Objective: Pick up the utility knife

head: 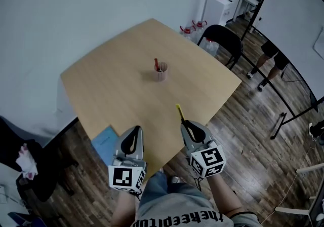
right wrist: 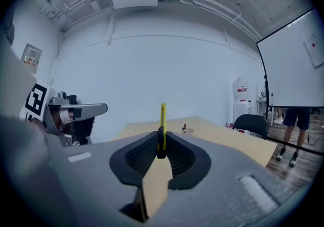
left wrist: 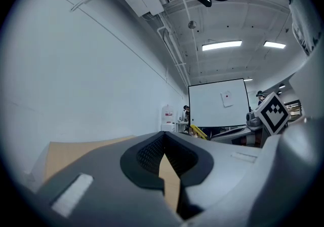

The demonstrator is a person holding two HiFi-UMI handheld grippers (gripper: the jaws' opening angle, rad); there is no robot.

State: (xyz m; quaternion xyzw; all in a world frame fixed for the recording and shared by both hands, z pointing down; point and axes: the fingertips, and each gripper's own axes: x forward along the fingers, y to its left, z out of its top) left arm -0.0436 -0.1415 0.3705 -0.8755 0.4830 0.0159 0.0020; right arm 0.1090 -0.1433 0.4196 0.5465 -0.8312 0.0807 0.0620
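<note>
Utility knife [head: 179, 112] pinched in the right gripper [head: 186, 123], held in the air over the near edge of the bench [head: 116, 84].

Nearest the body, 2 forearms reach forward roughly parallel, each hand carrying a gripper with its marker cube facing up. The left gripper [head: 134, 130] points out level, its fingers [left wrist: 147, 157] pressed together with nothing between them. Just beside it, the right gripper's fingers [right wrist: 139, 157] clamp the knife by its black lower end. The knife is a thin yellow bar, seen edge-on, and it sticks out past the fingertips toward the middle of the bench. Farther off, a small cup [head: 161, 73] with a red item in it stands on the bench, and a black chair [head: 223, 38] sits beyond the far corner.
</note>
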